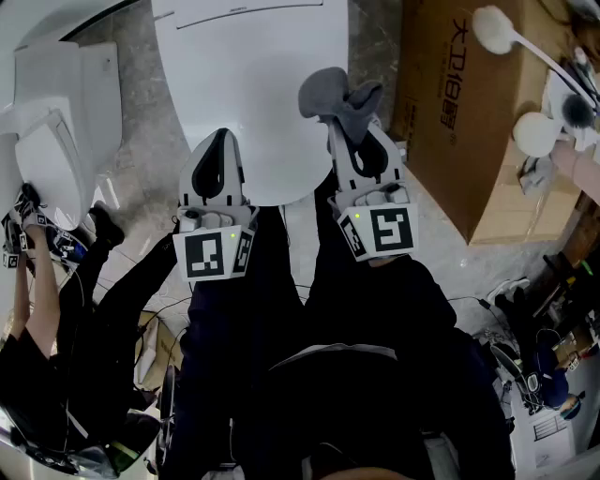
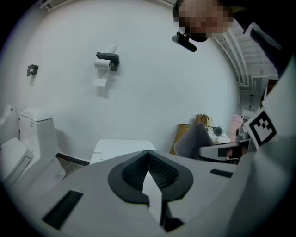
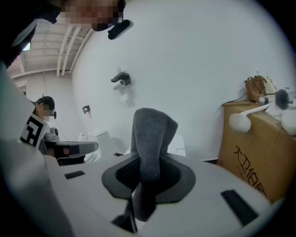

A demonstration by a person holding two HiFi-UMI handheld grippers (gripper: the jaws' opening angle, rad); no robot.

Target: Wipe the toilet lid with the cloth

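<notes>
The white toilet lid (image 1: pixel 253 94) lies closed ahead of me, seen from above in the head view. My right gripper (image 1: pixel 352 133) hovers over its right edge, shut on a grey cloth (image 1: pixel 337 96) that sticks up past the fingertips. In the right gripper view the cloth (image 3: pixel 151 134) stands bunched between the jaws of that gripper (image 3: pixel 150 159). Over the lid's near edge, my left gripper (image 1: pixel 221 139) is shut with nothing in it. The left gripper view has its jaws (image 2: pixel 148 153) meeting at the tips, with the white toilet (image 2: pixel 121 149) beyond and the cloth (image 2: pixel 190 141) to the right.
A big cardboard box (image 1: pixel 469 112) stands right of the toilet, with white round-headed brushes (image 1: pixel 497 28) on top. Another white toilet (image 1: pixel 56 131) is at the left, beside a second person (image 1: pixel 37 309). A paper holder (image 2: pixel 107 60) hangs on the wall. Cables lie on the floor.
</notes>
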